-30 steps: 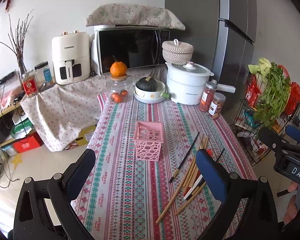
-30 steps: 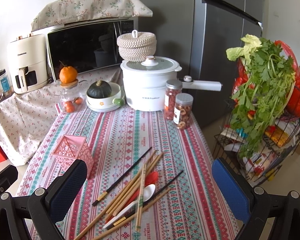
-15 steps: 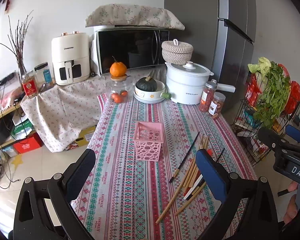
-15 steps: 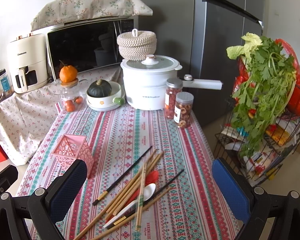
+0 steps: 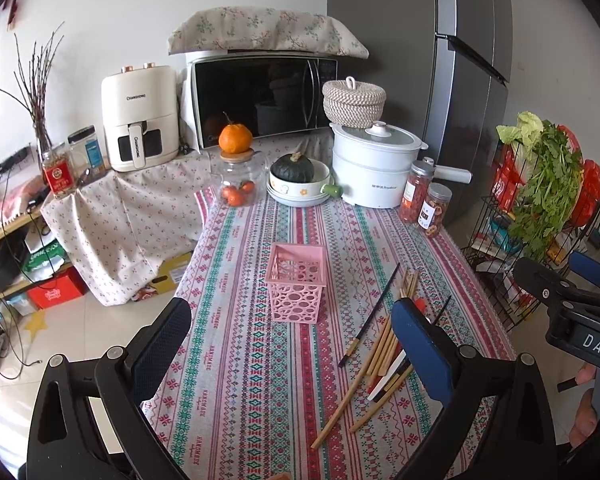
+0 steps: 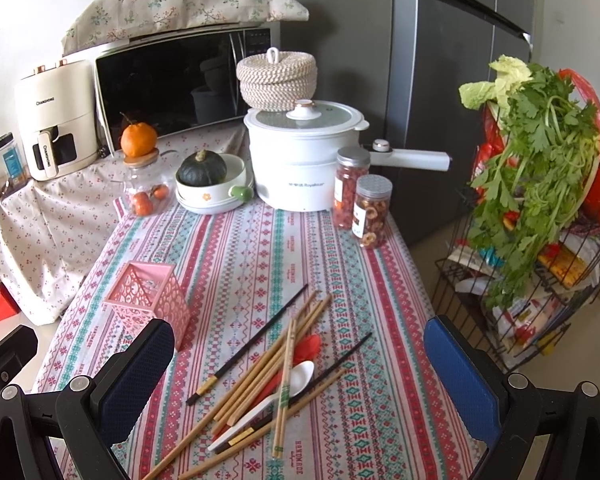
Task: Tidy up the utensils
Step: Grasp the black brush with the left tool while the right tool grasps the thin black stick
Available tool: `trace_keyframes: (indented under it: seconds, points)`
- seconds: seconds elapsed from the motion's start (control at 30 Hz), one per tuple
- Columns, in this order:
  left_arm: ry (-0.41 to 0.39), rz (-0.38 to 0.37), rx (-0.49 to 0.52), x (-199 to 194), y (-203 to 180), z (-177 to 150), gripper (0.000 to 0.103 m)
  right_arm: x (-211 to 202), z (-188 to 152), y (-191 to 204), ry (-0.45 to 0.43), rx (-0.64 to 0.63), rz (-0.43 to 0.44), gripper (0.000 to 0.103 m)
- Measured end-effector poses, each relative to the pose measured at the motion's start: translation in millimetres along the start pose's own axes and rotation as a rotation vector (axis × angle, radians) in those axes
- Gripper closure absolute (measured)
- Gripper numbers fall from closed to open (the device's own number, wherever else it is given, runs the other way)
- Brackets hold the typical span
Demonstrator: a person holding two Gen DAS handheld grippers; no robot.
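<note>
Right wrist view: the utensil pile is seen lower centre on the worktop, long axes slanting up-right, directly below the right hand-held gripper, spread empty; the pink basket stands left, nearer the open left hand-held gripper.

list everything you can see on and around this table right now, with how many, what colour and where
pink basket: one, pink, upright, table's left-centre
chopsticks: loose pile, wooden plus two black, front of table
spoons: one white, one red, in the pile
electric pot: one, white, table's far end
snack jars: two, clear, beside pot
squash bowl: one, cream, left of pot
microwave: one, black, behind
air fryer: one, cream, far left
vegetable rack: one, black wire, right
left gripper: open, empty
right gripper: open, empty
</note>
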State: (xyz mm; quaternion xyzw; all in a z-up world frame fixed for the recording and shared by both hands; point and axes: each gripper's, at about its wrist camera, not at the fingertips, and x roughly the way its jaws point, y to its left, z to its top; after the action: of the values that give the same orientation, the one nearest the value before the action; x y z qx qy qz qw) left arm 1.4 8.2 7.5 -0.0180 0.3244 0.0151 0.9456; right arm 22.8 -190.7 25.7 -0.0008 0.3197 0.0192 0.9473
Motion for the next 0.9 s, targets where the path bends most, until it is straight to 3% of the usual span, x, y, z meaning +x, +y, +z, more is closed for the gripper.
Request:
trace_keyframes:
  seconds: [0.23,0.47,0.6,0.67,0.9]
  points:
    - [0.009,-0.008,0.074,18.2,-7.2,9.4,0.002,35.9,4.6,-18.6,0.134,0.042,0.053,0.001]
    - [0.197,-0.142,0.159,71.5,-26.0,18.1,0.002,95.1,-0.5,-61.1,0.297,0.148,0.068,0.002]
    - [0.290,-0.236,0.189,98.5,-42.5,22.4,0.003,123.1,-7.5,-80.6,0.373,0.203,0.089,0.012]
    - [0.333,-0.284,0.210,112.5,-55.0,24.4,0.008,135.5,-11.5,-88.6,0.405,0.222,0.092,0.017]
    - [0.487,-0.342,0.243,181.0,-98.2,33.9,0.039,171.6,-24.1,-115.0,0.493,0.285,0.070,0.033]
